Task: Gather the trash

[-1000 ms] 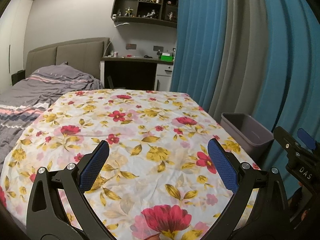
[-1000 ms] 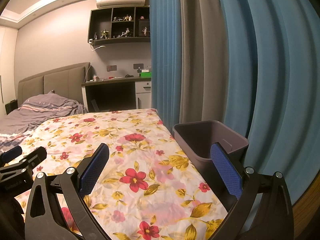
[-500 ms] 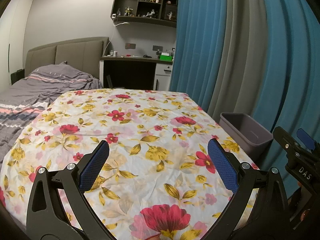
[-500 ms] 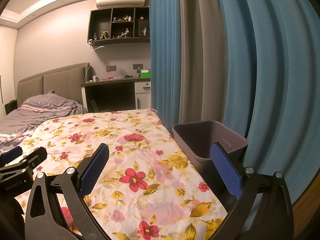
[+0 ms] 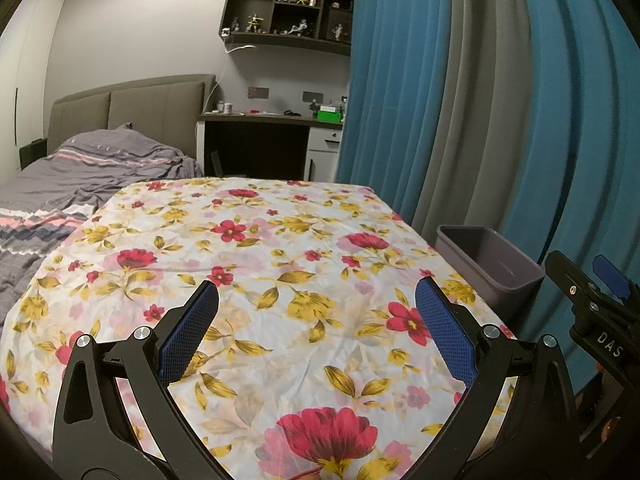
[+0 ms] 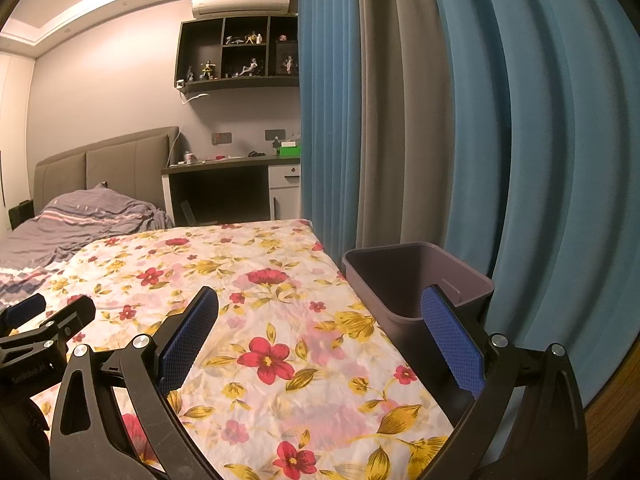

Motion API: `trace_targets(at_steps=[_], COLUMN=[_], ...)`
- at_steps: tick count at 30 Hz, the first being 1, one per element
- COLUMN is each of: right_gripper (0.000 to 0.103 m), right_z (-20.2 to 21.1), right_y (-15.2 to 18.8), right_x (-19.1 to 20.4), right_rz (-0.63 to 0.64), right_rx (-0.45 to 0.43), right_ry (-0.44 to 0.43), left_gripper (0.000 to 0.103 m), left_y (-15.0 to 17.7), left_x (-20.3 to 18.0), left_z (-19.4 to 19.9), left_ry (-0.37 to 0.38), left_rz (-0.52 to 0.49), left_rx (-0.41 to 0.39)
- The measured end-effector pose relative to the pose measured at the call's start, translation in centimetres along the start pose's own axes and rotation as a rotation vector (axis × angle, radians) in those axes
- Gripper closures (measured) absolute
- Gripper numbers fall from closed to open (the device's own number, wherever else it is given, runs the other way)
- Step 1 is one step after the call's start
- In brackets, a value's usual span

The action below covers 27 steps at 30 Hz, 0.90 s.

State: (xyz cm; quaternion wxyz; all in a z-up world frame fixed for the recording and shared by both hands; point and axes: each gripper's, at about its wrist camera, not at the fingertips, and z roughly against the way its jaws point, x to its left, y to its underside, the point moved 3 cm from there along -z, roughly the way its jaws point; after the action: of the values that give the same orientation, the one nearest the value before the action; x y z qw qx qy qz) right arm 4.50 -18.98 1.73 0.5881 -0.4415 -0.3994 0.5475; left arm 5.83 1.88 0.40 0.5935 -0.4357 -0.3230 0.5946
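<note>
A grey plastic bin [image 6: 416, 280] stands at the right edge of the flowered table cloth [image 6: 280, 320], against the curtain; it also shows in the left wrist view [image 5: 488, 264]. Its inside looks empty. No trash shows on the cloth. My left gripper [image 5: 316, 320] is open and empty above the near part of the cloth [image 5: 260, 280]. My right gripper [image 6: 320, 328] is open and empty, with its right finger in front of the bin. Each gripper shows at the edge of the other's view.
Blue and grey curtains [image 6: 440, 120] hang close on the right. A bed with a grey striped blanket [image 5: 80, 184] lies to the left. A desk [image 5: 264, 136] and wall shelves [image 5: 288, 20] stand at the far wall.
Both grippers have stayed open and nearly still; the views have only drifted slightly.
</note>
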Motion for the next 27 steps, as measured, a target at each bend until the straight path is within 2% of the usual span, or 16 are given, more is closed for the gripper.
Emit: trace_targets(at_steps=[27], right_gripper=[0.006], right_z=[0.1], right_y=[0.0], right_x=[-0.2], right_rz=[-0.002], right_rx=[-0.001], right_ry=[-0.003], left_gripper=[0.006], left_y=[-0.1], left_x=[-1.2], left_z=[-0.3], left_ry=[0.01], left_rz=[-0.009], left_rx=[-0.003])
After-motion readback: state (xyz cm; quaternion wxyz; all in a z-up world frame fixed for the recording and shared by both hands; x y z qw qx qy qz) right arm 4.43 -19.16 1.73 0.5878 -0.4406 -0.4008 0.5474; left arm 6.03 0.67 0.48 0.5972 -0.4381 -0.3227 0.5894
